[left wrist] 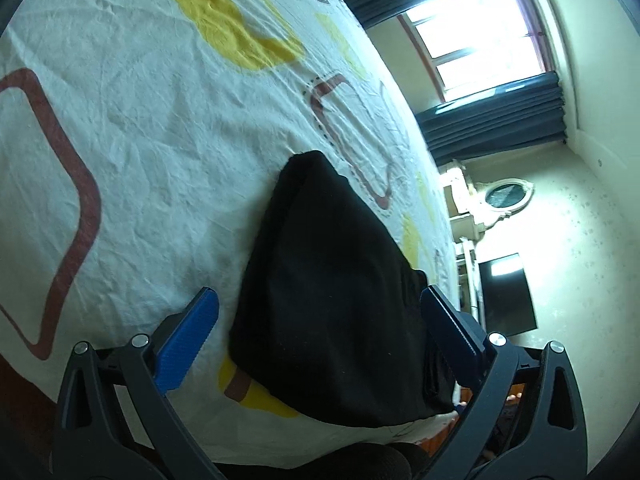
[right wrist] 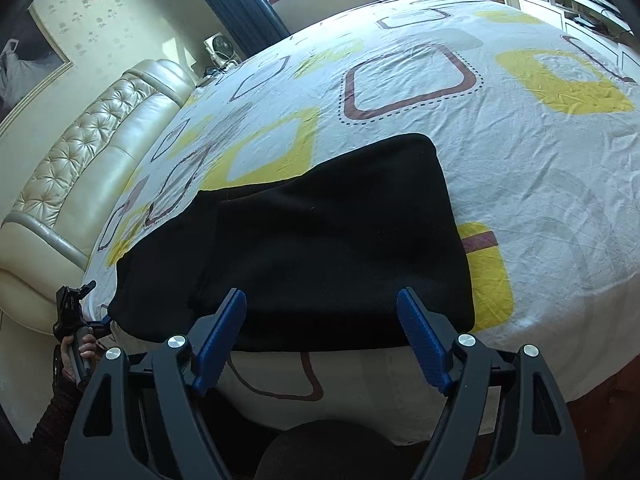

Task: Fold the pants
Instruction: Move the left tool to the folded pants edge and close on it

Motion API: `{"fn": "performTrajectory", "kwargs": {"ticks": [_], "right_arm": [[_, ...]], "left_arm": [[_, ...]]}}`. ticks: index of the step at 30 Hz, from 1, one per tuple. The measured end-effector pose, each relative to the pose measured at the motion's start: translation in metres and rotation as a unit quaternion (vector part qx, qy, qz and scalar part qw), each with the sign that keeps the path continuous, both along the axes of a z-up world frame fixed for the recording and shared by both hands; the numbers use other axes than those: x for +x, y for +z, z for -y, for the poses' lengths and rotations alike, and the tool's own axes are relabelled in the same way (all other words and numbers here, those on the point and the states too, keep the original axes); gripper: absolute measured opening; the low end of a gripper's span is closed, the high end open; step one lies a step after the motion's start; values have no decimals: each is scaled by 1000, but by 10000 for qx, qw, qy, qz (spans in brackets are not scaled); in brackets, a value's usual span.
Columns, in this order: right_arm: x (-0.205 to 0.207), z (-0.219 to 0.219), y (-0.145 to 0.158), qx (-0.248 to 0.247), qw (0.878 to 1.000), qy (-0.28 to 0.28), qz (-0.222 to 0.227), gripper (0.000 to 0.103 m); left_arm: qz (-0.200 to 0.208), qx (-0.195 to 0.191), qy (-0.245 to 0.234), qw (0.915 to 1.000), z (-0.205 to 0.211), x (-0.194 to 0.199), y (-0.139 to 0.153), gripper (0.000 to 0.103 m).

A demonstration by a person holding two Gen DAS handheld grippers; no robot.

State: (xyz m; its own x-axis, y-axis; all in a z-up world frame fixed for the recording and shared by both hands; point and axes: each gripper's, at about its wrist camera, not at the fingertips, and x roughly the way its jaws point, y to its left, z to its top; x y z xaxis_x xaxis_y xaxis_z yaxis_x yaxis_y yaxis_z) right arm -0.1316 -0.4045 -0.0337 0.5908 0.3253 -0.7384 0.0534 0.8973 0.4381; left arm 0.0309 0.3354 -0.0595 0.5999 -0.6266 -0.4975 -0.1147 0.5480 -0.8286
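Black pants (right wrist: pixel 312 248) lie folded in a flat stack near the front edge of the bed; they also show in the left wrist view (left wrist: pixel 332 300). My right gripper (right wrist: pixel 322 300) is open, its blue fingers just above the near edge of the pants, holding nothing. My left gripper (left wrist: pixel 320 304) is open, its fingers spread either side of the pants' end, holding nothing. The left gripper also shows in the right wrist view (right wrist: pixel 76 312), held in a hand at the left end of the pants.
The bed sheet (right wrist: pixel 520 152) is white with yellow and brown squares. A cream padded headboard (right wrist: pixel 88 152) stands at the left. A window with dark curtains (left wrist: pixel 480 60) and a dark screen (left wrist: pixel 508 296) are beyond the bed.
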Motion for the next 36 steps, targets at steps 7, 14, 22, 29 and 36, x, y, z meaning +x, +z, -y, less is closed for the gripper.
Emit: {"fn": "performTrajectory", "kwargs": {"ticks": [7, 14, 22, 29, 36], "right_arm": [[-1, -3, -1, 95, 9999, -86, -1, 77], [-1, -8, -4, 128, 9999, -34, -62, 77], [1, -9, -8, 187, 9997, 26, -125, 77], [1, -8, -12, 190, 9997, 15, -164, 77], [1, -10, -13, 200, 9997, 2, -164, 81]], "left_arm": [[448, -1319, -313, 9898, -14, -17, -31, 100], [399, -512, -802, 9947, 5, -15, -21, 100], [38, -837, -528, 9951, 2, -32, -27, 100], [21, -1280, -73, 9917, 0, -10, -32, 100], [-363, -156, -230, 9990, 18, -2, -29, 21]]}}
